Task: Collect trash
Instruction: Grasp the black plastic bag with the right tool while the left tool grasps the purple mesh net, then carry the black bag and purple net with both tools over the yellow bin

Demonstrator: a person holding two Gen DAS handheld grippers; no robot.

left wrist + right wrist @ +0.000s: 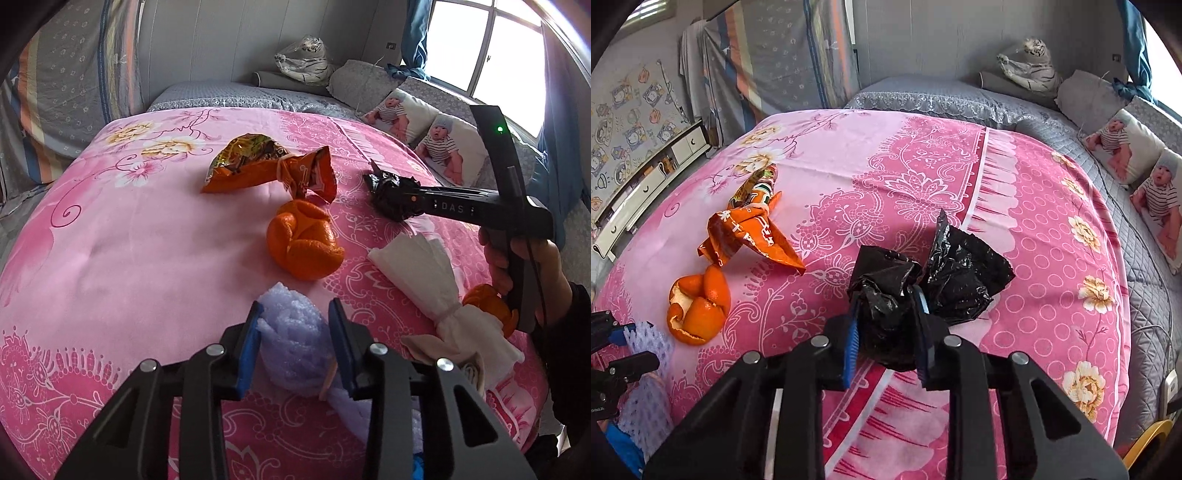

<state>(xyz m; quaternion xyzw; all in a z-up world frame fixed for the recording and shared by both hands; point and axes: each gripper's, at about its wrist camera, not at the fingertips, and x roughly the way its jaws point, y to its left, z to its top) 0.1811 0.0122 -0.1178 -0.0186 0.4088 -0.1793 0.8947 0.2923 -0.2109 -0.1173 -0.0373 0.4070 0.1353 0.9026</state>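
My left gripper (295, 314) is shut on a lavender foam net wrap (295, 347) low over the pink bed cover; it also shows at the left edge of the right wrist view (646, 339). My right gripper (888, 299) is shut on a crumpled black plastic bag (916, 277), also seen in the left wrist view (393, 194). An orange peel (303, 243) (698, 306) lies mid-bed. An orange snack wrapper (266, 166) (750, 229) lies beyond it. A tied white tissue bundle (443, 302) and a second orange peel (487, 302) lie to the right.
The pink floral cover (923, 166) lies over a grey quilted bed (960, 96). Baby-print pillows (1134, 155), a grey cushion and a plastic-wrapped tiger toy (306, 61) sit at the far side by the window. A drawer unit (646, 184) stands to the left.
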